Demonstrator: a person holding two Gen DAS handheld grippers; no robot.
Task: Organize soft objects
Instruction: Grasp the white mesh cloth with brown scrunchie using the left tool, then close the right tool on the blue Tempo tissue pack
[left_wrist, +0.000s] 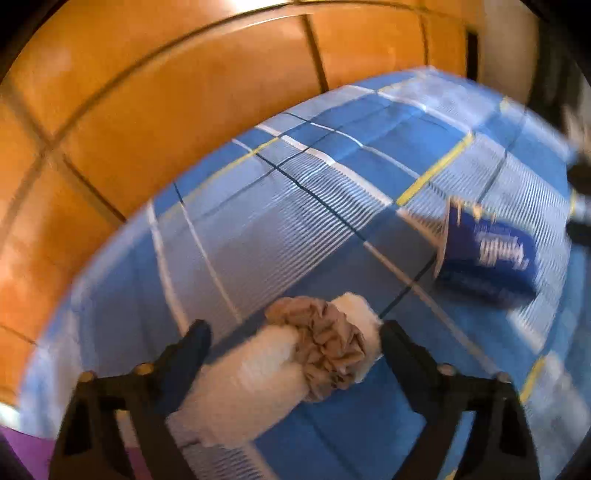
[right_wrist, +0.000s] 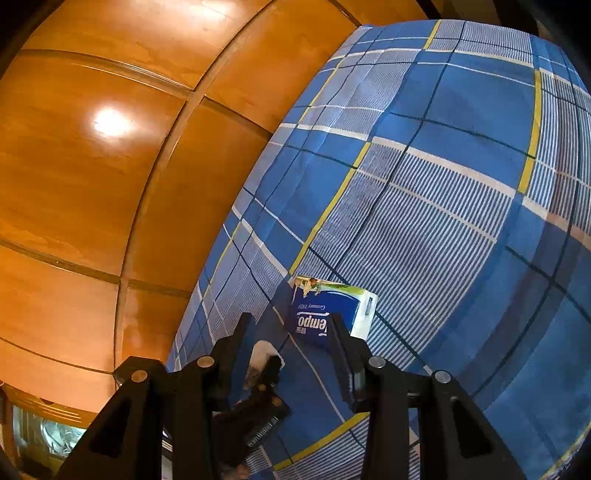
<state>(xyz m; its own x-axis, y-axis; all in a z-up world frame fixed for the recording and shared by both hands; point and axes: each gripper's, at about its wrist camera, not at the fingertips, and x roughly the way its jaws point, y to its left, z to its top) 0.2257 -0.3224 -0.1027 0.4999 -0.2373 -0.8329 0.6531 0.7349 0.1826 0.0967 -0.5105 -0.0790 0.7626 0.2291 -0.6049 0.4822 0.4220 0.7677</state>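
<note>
Left wrist view, blurred: left gripper (left_wrist: 295, 334) has its 2 black fingers spread wide, straddling a rolled white towel (left_wrist: 255, 373) bound by a tan scrunchie (left_wrist: 327, 350). Neither pad appears to press the roll; a gap shows at the left finger, the right finger sits just beside the roll's far end. Released, then. Roll lies on the blue plaid bedsheet (left_wrist: 314, 206), angled from lower left to upper right. Farther right on the same sheet, a blue tissue pack (left_wrist: 487, 254), well apart from the roll. Beyond the bed, orange wood panelling (left_wrist: 147, 110). Right wrist view, sharp: right gripper (right_wrist: 291, 328) with fingers parted and nothing between the pads; unclenched. Through the gap, low down, the other gripper's black body and a bit of the white towel (right_wrist: 264, 356). Just past the right finger tip, the tissue pack (right_wrist: 325, 310) lies on the bedsheet (right_wrist: 461, 221), printed lettering upside down. Wood panelling (right_wrist: 92, 184) fills the left.
</note>
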